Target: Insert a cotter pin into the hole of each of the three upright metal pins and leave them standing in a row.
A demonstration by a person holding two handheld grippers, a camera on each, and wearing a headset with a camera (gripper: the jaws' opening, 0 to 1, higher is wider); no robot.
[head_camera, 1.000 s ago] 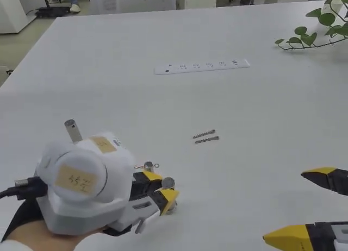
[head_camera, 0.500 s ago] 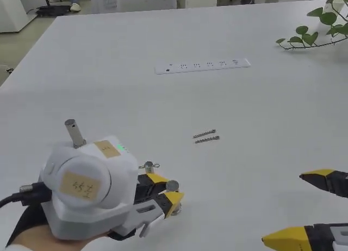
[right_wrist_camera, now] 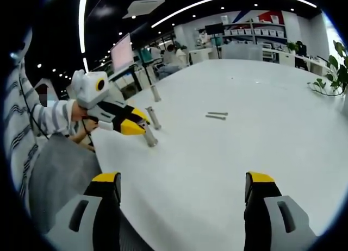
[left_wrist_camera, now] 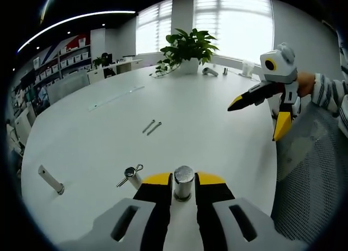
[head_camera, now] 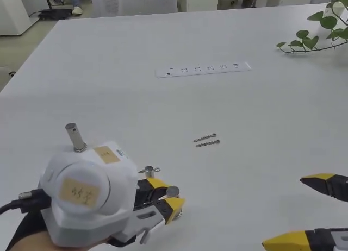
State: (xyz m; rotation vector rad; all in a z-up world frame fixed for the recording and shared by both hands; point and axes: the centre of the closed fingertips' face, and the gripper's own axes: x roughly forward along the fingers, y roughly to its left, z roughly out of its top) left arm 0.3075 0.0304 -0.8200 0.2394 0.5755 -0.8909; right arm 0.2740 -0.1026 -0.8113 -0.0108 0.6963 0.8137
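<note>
head view / left gripper (head_camera: pixel 167 195): closed on the bare pin (head_camera: pixel 172 192); pin upright, low on the table (head_camera: pixel 163 99), near the person
head view / fitted pin (head_camera: pixel 147 170): just beside the jaws, cotter through its hole
head view / third pin (head_camera: pixel 73 137): upright, well apart to the left, no cotter seen on it
head view / right gripper (head_camera: pixel 291 210): jaws wide apart, empty
head view / loose cotter pins (head_camera: pixel 206 140): two, flat, side by side; ahead and left of the right gripper; long axis roughly left-right, slight tilt
head view / surface: plain white top, power strip (head_camera: pixel 202 69) further back, plant (head_camera: pixel 321 31) at far right corner

left gripper view / bare pin (left_wrist_camera: pixel 183 181): between the pads, both look in contact
left gripper view / fitted pin (left_wrist_camera: pixel 132 176): just left of the jaws
left gripper view / loose cotter pins (left_wrist_camera: pixel 151 126): straight ahead, beyond both pins
left gripper view / right gripper (left_wrist_camera: pixel 255 122): off to the right, splayed

right gripper view / own jaws: far apart, nothing between
right gripper view / loose cotter pins (right_wrist_camera: pixel 216 115): ahead, mid-table, lying crosswise to the jaws
right gripper view / left gripper (right_wrist_camera: pixel 130 123): left side, three pins in a receding line
right gripper view / room: open office, desks and screens behind

next move (my read): right gripper is free and nearer, so it fetches a cotter; crosswise lie suits a pinch across the shank
</note>
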